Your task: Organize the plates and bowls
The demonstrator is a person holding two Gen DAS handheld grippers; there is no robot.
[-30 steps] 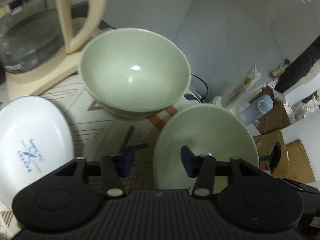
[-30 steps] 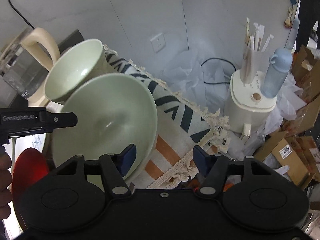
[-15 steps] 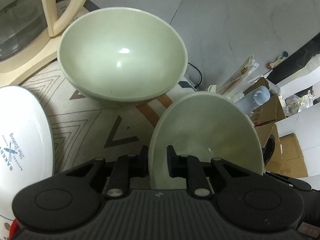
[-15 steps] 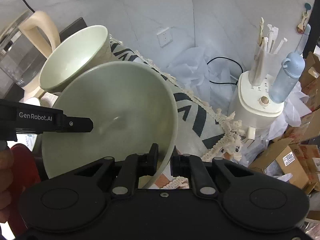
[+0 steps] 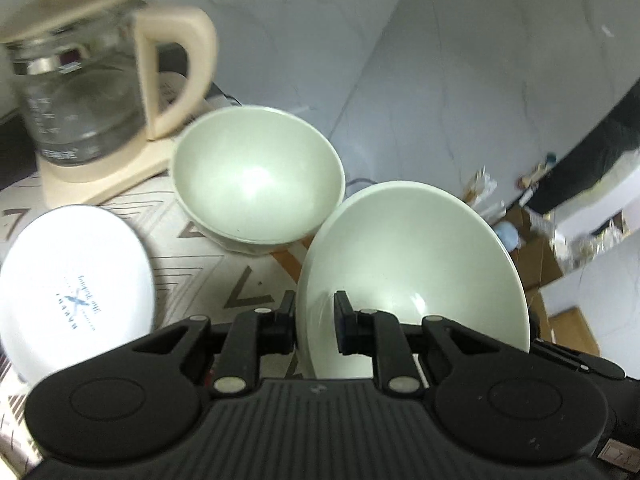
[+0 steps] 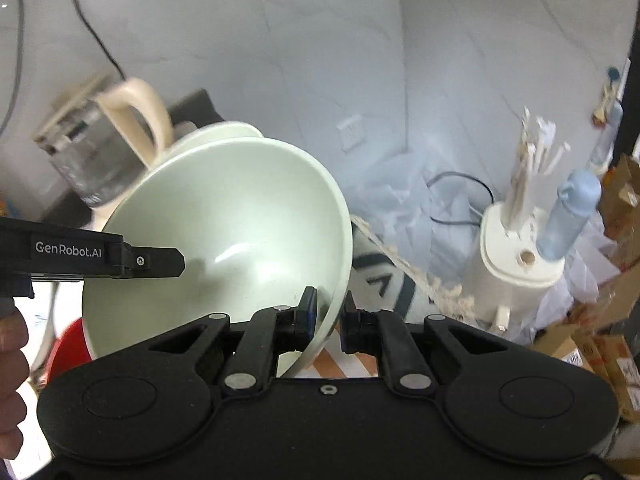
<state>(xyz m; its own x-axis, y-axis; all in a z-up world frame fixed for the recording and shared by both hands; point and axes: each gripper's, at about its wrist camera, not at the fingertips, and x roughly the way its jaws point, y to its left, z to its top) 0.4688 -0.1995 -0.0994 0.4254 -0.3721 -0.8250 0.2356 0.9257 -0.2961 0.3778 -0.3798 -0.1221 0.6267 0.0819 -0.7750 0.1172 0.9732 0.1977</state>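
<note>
- Now your left gripper (image 5: 315, 322) is clenched on the near-left rim of the pale green bowl (image 5: 416, 264), one finger inside the wall and one outside.
- Your right gripper (image 6: 329, 316) is clamped on the opposite rim of that same bowl (image 6: 224, 240), its blue-padded finger (image 6: 309, 312) inside and the other outside.
- Between the two grips the bowl sits tilted, its opening turned towards the left wrist camera; from that view you cannot tell whether its base touches the table (image 5: 208, 272).
- A second green bowl (image 5: 256, 176) stands upright on the patterned cloth just behind it, in front of the glass kettle (image 5: 80, 96) on its cream base.
- A white plate (image 5: 76, 288) with blue lettering lies to the left of the held bowl, apart from it.
- In the right wrist view, your hand (image 6: 12, 364) shows at the left edge beneath the left gripper's arm, with something red (image 6: 68, 352) beside it.
</note>
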